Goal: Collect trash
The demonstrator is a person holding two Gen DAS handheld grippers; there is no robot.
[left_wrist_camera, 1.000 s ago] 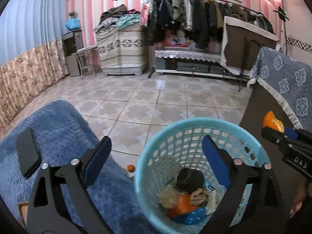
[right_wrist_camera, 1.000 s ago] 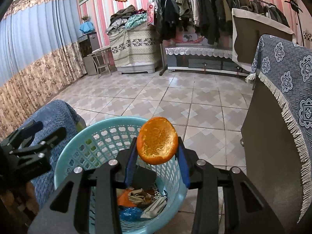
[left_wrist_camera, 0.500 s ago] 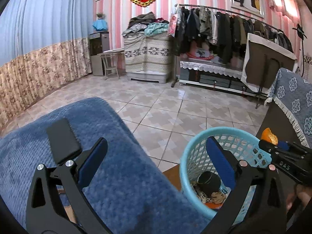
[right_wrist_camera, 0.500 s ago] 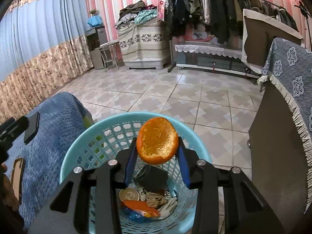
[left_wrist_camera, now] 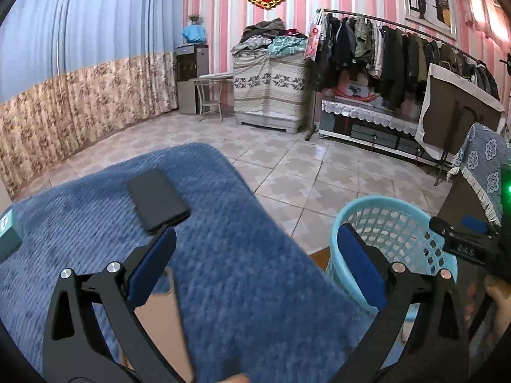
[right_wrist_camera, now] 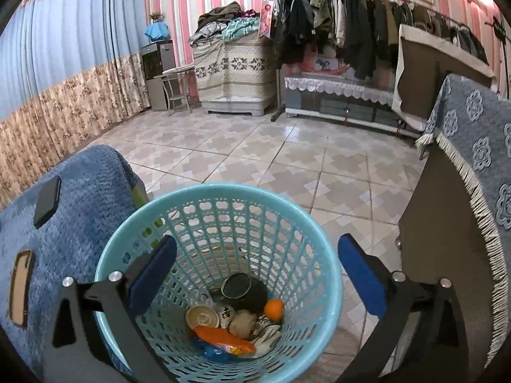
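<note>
One orange peel (right_wrist_camera: 274, 308), rounded, among basket (right_wrist_camera: 220, 191) trash

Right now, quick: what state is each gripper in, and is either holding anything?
Left gripper: open, holding nothing, over the blue blanket.
Right gripper: jaws just opened, empty, above the basket.

Partly hidden behind the right finger in the left wrist view: turquoise basket (left_wrist_camera: 396, 220), contents out of sight. Cut off at the left edge: small teal box (left_wrist_camera: 9, 236). Blurred beyond telling: tan flat item (left_wrist_camera: 163, 325) on blue blanket (left_wrist_camera: 242, 274).
</note>
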